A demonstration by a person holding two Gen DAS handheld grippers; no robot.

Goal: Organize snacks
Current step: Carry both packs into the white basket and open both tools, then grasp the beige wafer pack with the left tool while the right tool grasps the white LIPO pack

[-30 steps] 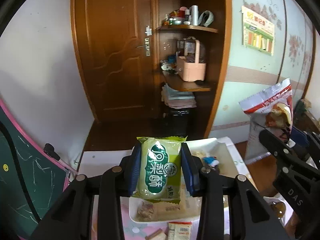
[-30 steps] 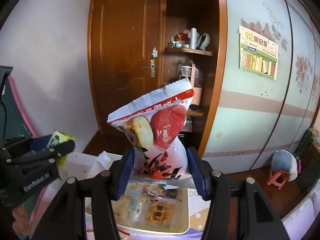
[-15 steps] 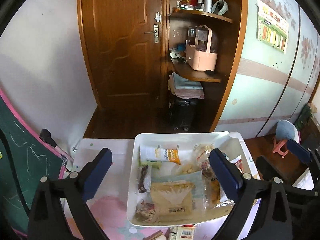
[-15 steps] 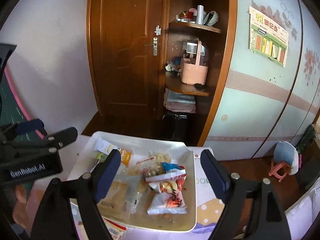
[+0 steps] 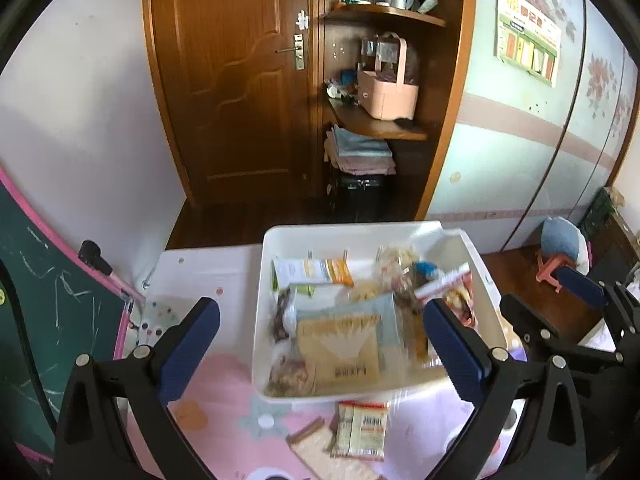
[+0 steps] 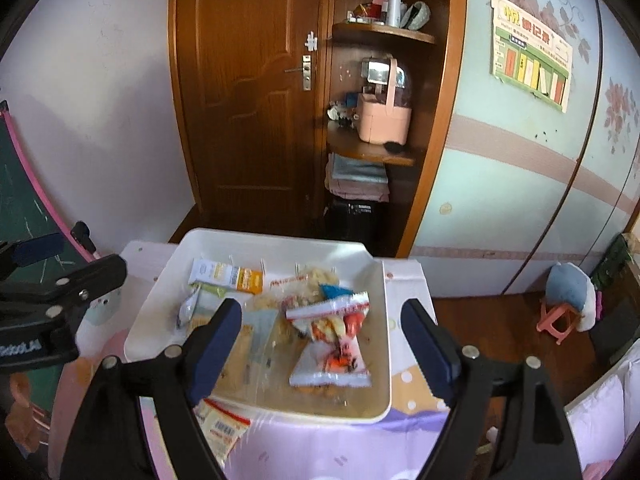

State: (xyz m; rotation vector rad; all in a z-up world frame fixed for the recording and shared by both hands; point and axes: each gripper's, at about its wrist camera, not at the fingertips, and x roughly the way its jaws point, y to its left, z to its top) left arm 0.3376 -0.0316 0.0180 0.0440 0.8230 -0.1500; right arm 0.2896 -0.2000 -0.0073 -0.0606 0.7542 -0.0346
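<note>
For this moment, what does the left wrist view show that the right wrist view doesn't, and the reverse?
Only the left wrist view: the open left tongs head-on, and a brown biscuit pack on the cloth beside a barcoded packet.

Only the right wrist view: the open right tongs head-on, and the red-and-white snack bag seen whole, lying in the tray.

Both: the white tray of snacks, the pink basket, the wooden door.

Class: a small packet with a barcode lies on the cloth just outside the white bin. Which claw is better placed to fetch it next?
Probably left. The red-edged barcode packet lies between the open left claw fingers; for the right claw it sits off left.
</note>
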